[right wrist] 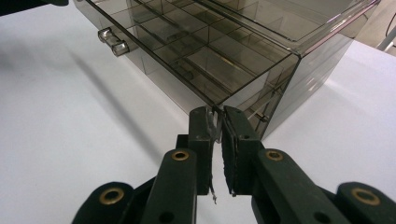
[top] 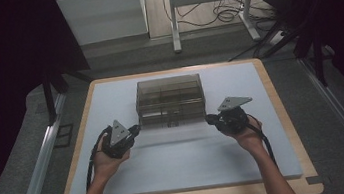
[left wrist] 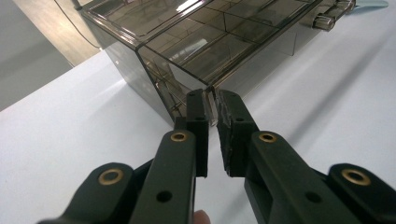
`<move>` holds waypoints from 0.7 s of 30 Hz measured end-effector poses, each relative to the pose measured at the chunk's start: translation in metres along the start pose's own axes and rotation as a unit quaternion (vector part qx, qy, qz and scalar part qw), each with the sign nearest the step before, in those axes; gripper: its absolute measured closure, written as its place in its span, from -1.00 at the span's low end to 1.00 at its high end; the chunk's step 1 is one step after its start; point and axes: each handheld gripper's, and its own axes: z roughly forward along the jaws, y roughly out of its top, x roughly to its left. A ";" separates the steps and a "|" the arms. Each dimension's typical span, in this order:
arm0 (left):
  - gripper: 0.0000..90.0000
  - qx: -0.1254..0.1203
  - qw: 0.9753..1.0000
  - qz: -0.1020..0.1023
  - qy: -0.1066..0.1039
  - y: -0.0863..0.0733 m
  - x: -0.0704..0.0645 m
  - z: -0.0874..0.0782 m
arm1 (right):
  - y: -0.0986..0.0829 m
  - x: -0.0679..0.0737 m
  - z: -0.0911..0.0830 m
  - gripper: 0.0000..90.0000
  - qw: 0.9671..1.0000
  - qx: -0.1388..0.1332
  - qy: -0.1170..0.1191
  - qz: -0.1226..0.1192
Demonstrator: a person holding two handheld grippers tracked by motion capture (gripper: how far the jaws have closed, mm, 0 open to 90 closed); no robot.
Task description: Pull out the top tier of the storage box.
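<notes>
Both claws (left wrist: 212,100) (right wrist: 217,114) pinch the front corners of the wide drawer box (top: 170,97).

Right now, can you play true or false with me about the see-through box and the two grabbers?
1. The smoky clear box sits on the white table. True.
2. The left gripper is closed on a front corner of a pulled-out drawer. True, its jaws pinch the thin clear edge.
3. The right gripper floats high above the box. False, it pinches the drawer's other front corner.
4. The drawer is full of toys. False, its compartments look empty.
5. The drawer has a little clear handle on its front. True.
</notes>
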 end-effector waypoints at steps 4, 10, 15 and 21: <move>0.86 -0.002 1.000 0.000 -0.002 -0.001 -0.001 -0.001 | -0.001 0.000 0.000 0.80 1.000 -0.001 0.000 0.000; 0.86 0.000 1.000 0.001 -0.003 -0.002 -0.002 -0.001 | -0.002 0.000 0.000 0.80 1.000 -0.001 0.000 0.000; 0.86 -0.002 1.000 0.001 -0.003 -0.002 -0.003 -0.001 | -0.003 0.000 -0.001 0.79 1.000 -0.002 0.002 0.001; 0.86 -0.002 1.000 0.002 -0.006 -0.003 -0.003 -0.002 | -0.003 0.000 -0.001 0.79 1.000 -0.001 0.003 -0.001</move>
